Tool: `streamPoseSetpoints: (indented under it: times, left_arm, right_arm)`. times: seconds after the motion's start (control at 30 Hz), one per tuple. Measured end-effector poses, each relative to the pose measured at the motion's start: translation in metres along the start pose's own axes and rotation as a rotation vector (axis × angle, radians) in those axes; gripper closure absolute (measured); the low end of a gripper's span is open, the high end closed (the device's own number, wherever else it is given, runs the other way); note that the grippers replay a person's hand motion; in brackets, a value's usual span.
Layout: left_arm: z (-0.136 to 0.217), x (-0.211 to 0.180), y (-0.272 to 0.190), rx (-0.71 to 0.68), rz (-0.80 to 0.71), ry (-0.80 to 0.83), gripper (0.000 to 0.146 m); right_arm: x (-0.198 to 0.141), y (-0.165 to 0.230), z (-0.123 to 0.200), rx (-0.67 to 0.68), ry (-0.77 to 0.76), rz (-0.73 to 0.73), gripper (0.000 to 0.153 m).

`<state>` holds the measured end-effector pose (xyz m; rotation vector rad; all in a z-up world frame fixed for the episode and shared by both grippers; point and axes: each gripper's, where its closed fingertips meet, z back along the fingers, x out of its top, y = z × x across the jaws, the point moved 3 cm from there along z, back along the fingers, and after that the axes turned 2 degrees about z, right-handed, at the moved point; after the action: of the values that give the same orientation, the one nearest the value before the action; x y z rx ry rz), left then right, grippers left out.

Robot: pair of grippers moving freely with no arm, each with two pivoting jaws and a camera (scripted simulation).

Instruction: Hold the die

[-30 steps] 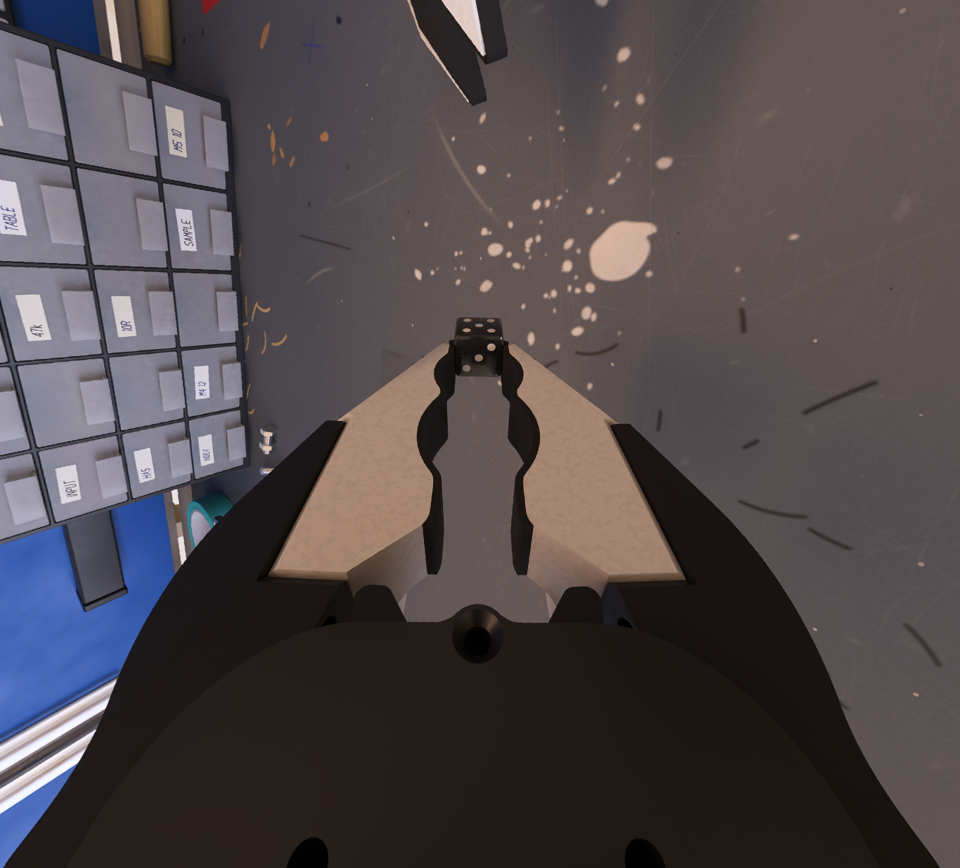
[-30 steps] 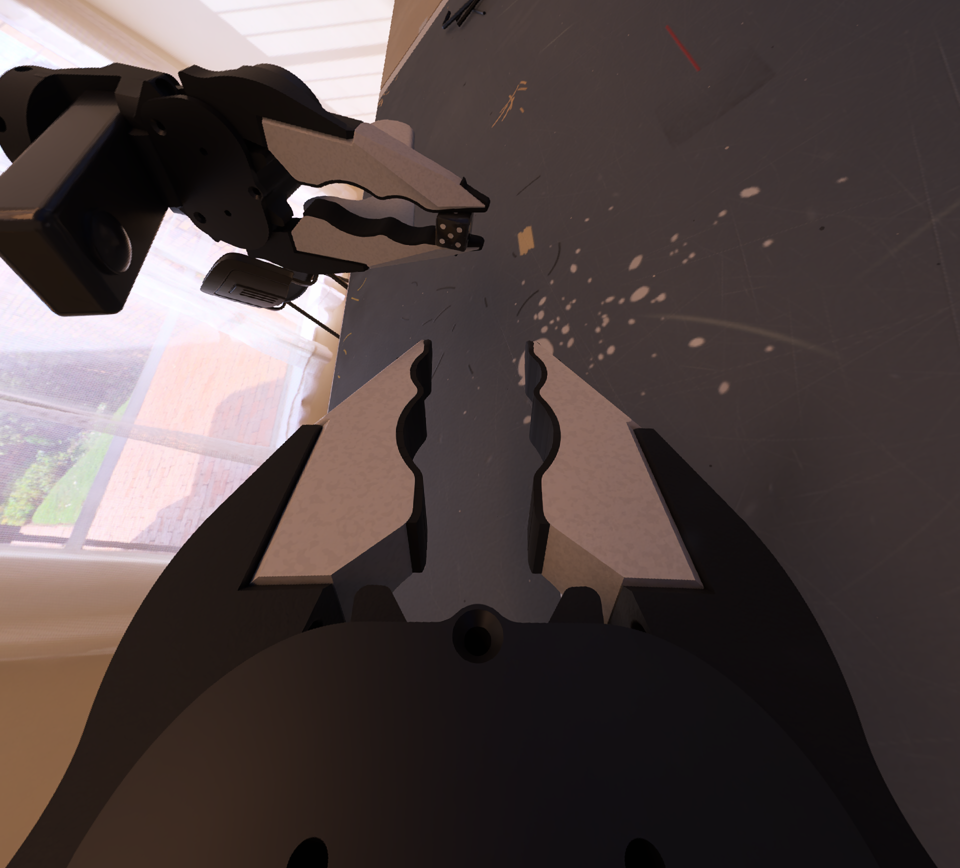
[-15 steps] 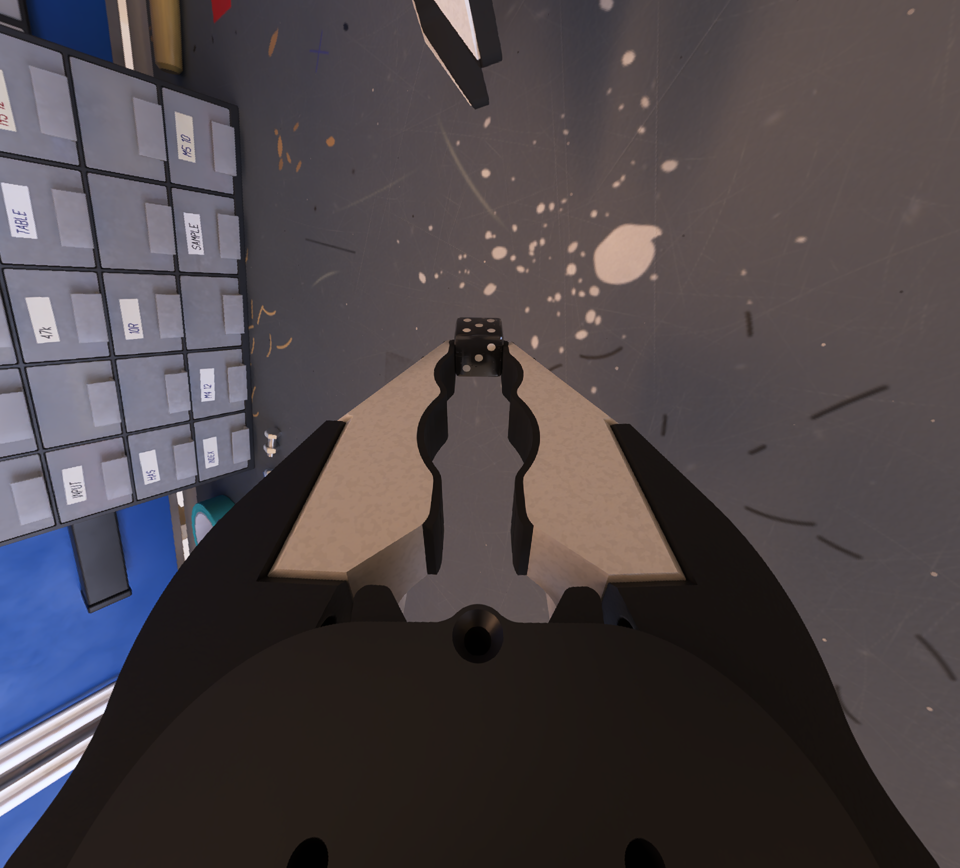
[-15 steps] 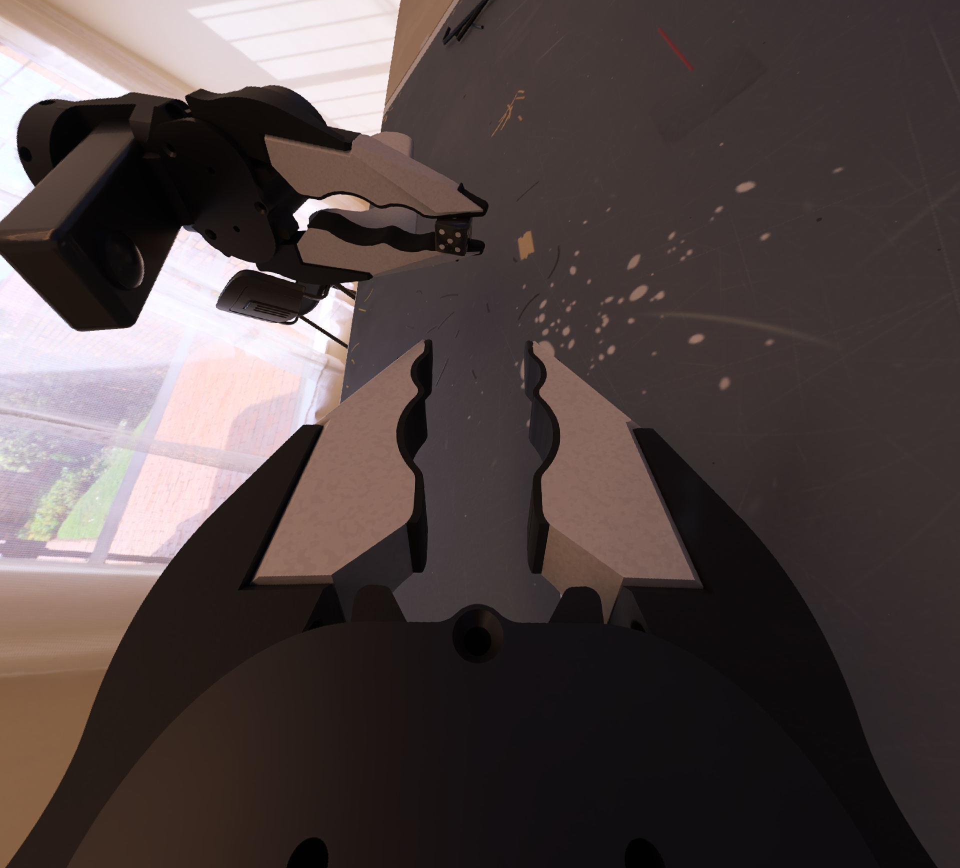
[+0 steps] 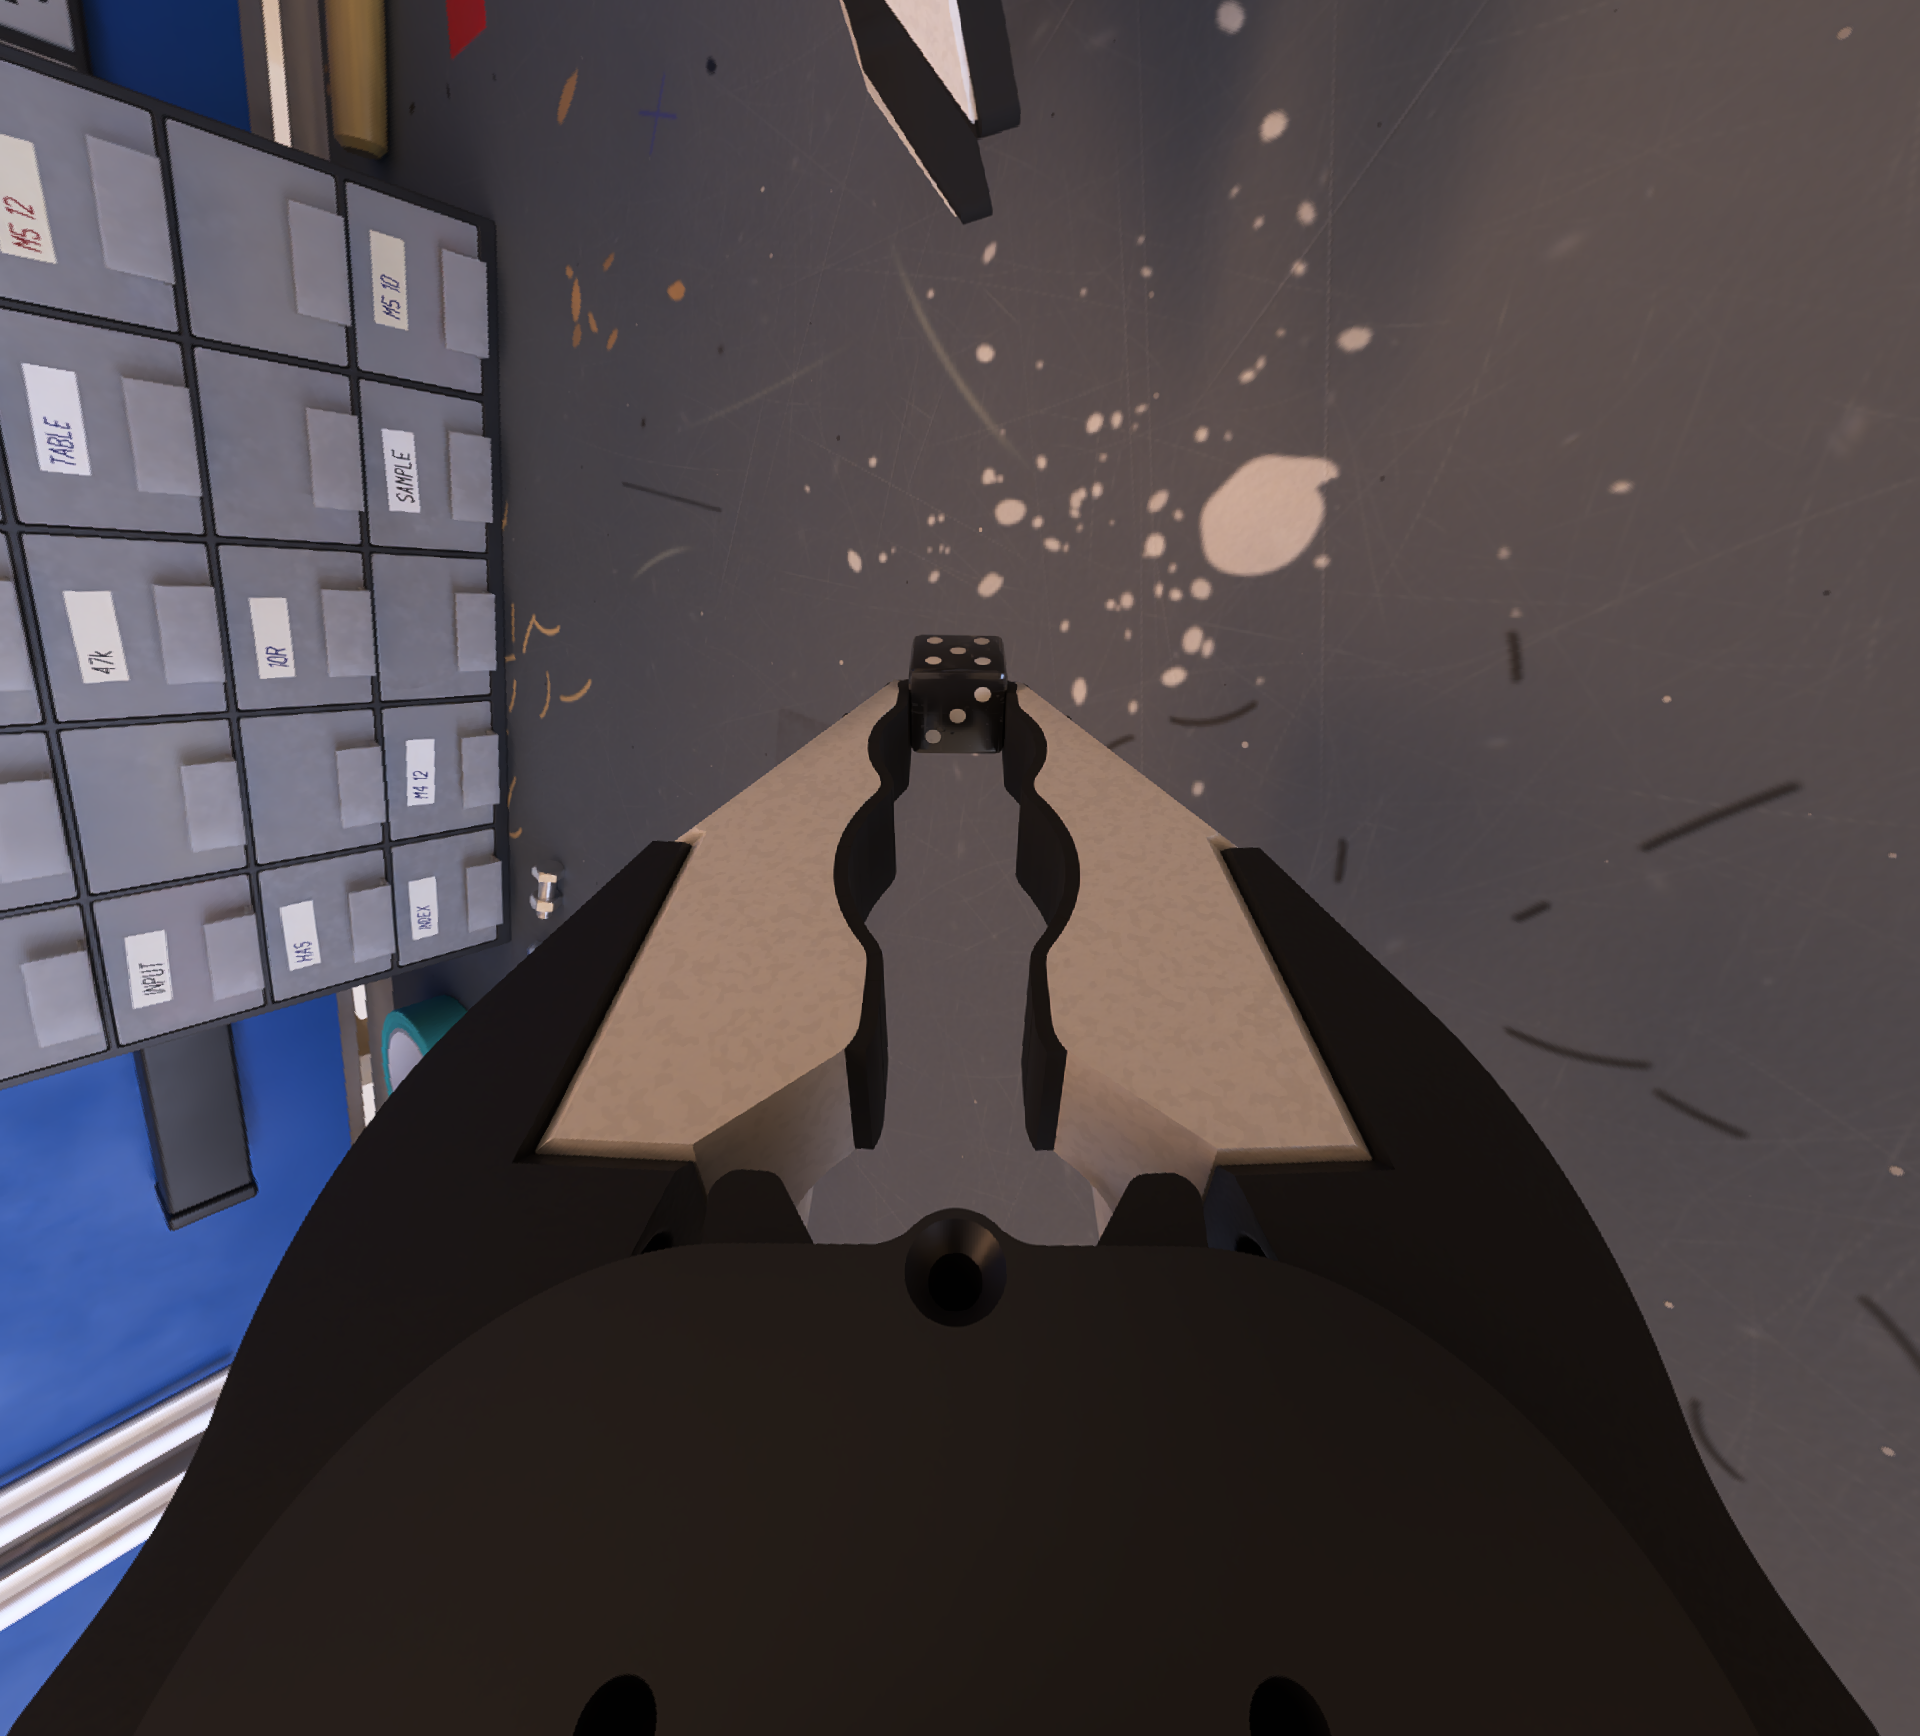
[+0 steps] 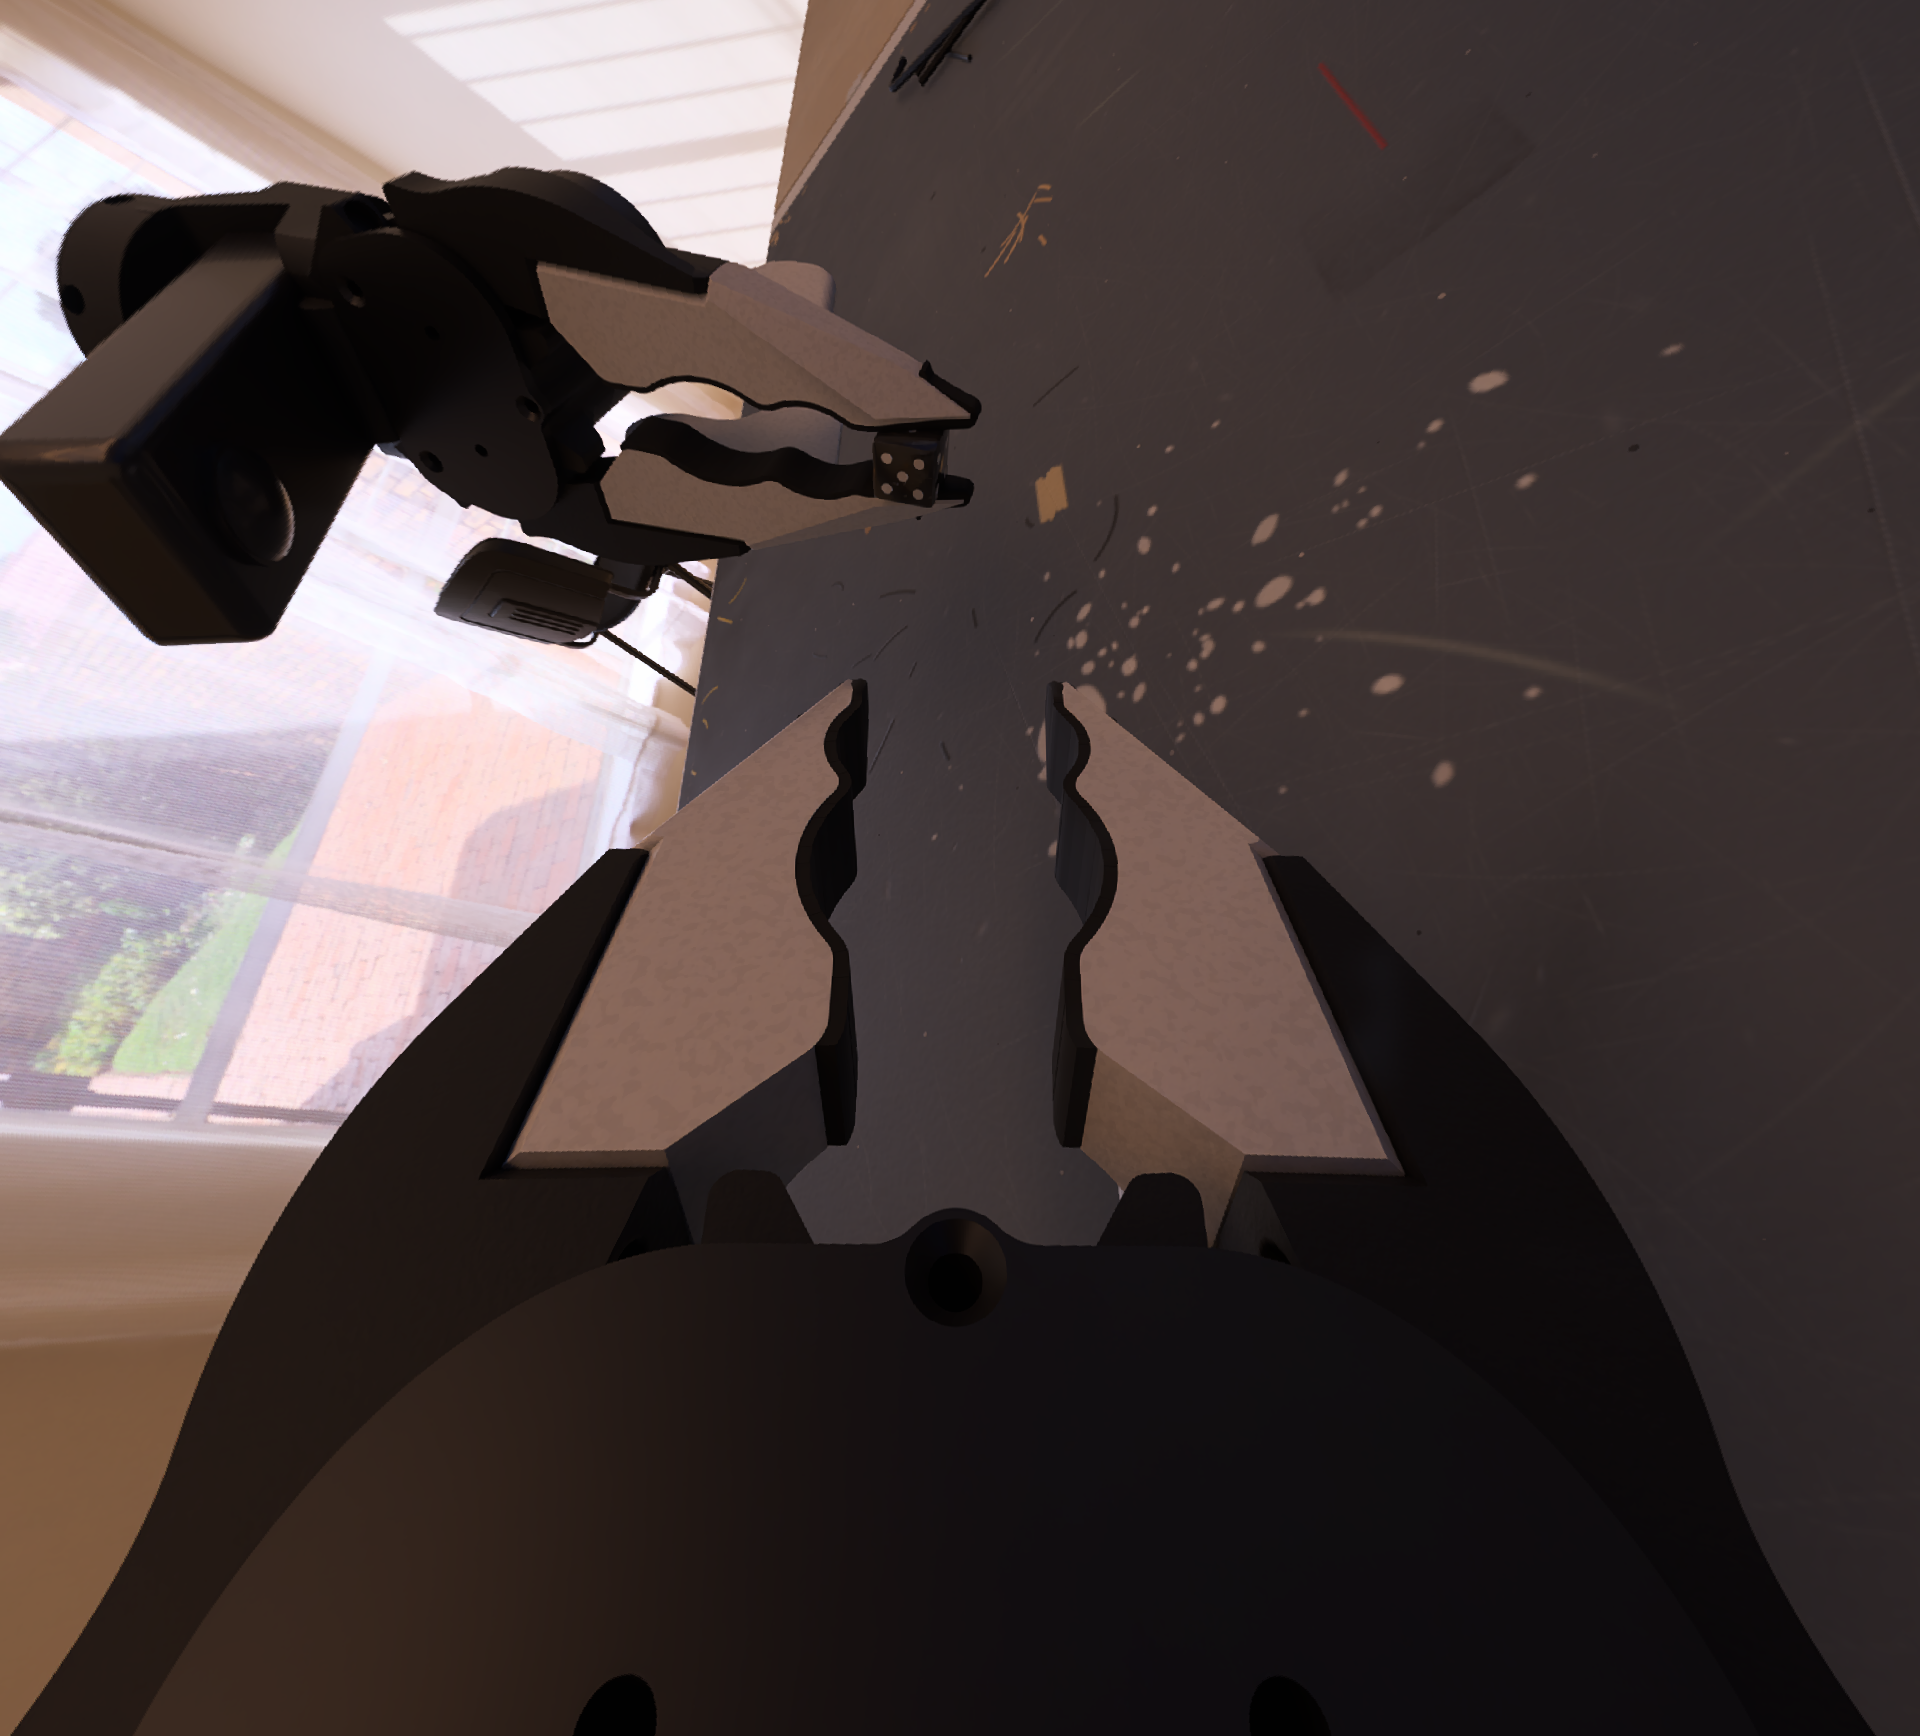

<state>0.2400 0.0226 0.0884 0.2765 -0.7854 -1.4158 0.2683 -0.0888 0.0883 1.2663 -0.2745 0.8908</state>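
Note:
A small black die point(image 5: 957, 694) with white pips sits clamped between the fingertips of my left gripper point(image 5: 957, 718), held above the dark grey table point(image 5: 1455, 855). The same die point(image 6: 906, 471) and left gripper point(image 6: 940, 460) show in the right wrist view, up and to the left. My right gripper point(image 6: 953, 707) is open and empty, its fingers pointing along the table, below and apart from the die. One finger of the right gripper point(image 5: 914, 3) shows at the top of the left wrist view.
A grey drawer cabinet point(image 5: 239, 585) with labelled compartments stands at the left. A small bolt point(image 5: 544, 891) and a teal tape roll point(image 5: 410, 1042) lie by its lower corner. Pale paint splatter point(image 5: 1262, 512) marks the table. The table edge point(image 6: 748, 543) and a window lie to the left.
The left gripper with the die has drifted slightly; the cabinet and table marks slid down and right in its view. In the right wrist view the left gripper appears a little lower and farther right.

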Motion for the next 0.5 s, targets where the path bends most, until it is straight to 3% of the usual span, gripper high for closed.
streamPoseSetpoints:
  times: [0.5]
  left_arm:
    - [-0.0008, 0.0027, 0.0031, 0.005, 0.012, -0.028, 0.13]
  right_arm:
    - [0.001, -0.0065, 0.0031, 0.062, -0.066, -0.107, 0.119]
